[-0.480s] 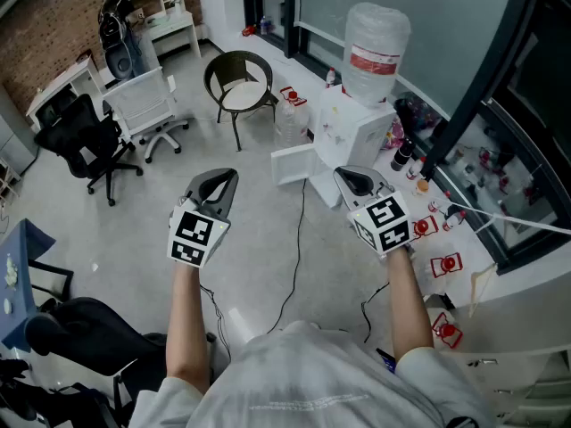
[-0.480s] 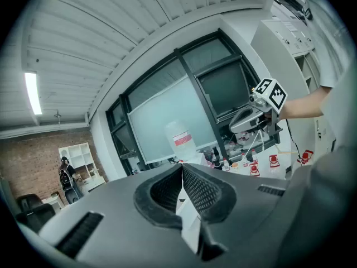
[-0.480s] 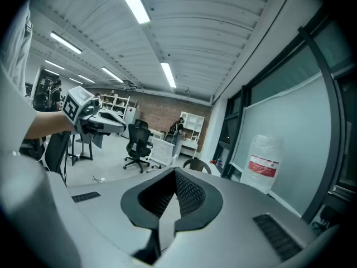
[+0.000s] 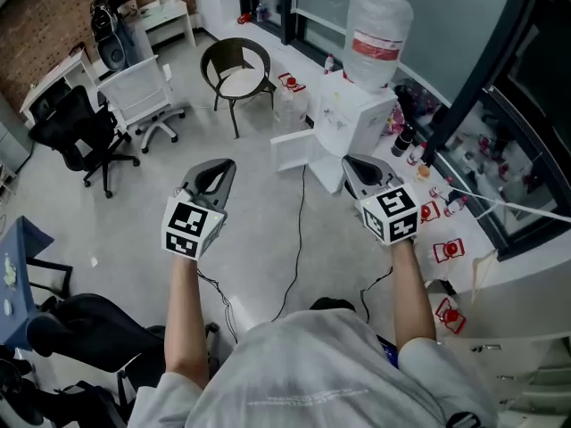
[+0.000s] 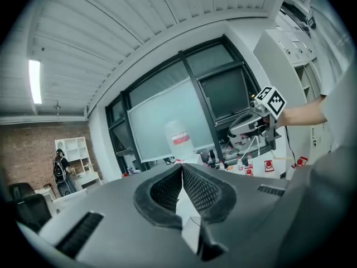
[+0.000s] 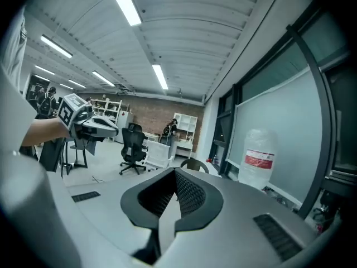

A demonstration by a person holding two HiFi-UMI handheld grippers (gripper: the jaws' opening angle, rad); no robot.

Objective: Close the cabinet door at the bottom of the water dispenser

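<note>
A white water dispenser with a large clear bottle on top stands by the dark window wall. Its bottom cabinet door hangs open, swung out to the left over the floor. My left gripper is held in the air left of the door, shut and empty. To the right, my right gripper hovers just in front of the dispenser's base, also shut with nothing in it. In the left gripper view the bottle shows beyond the closed jaws; the bottle also shows in the right gripper view.
A black cable runs across the grey floor from the dispenser. A round black chair and a white office chair stand behind. Bottles and red-marked items lie along the window at right. Black office chairs are at left.
Both grippers have drifted slightly in the head view, the right one a little up and to the right toward the dispenser. The jaws stayed shut.
</note>
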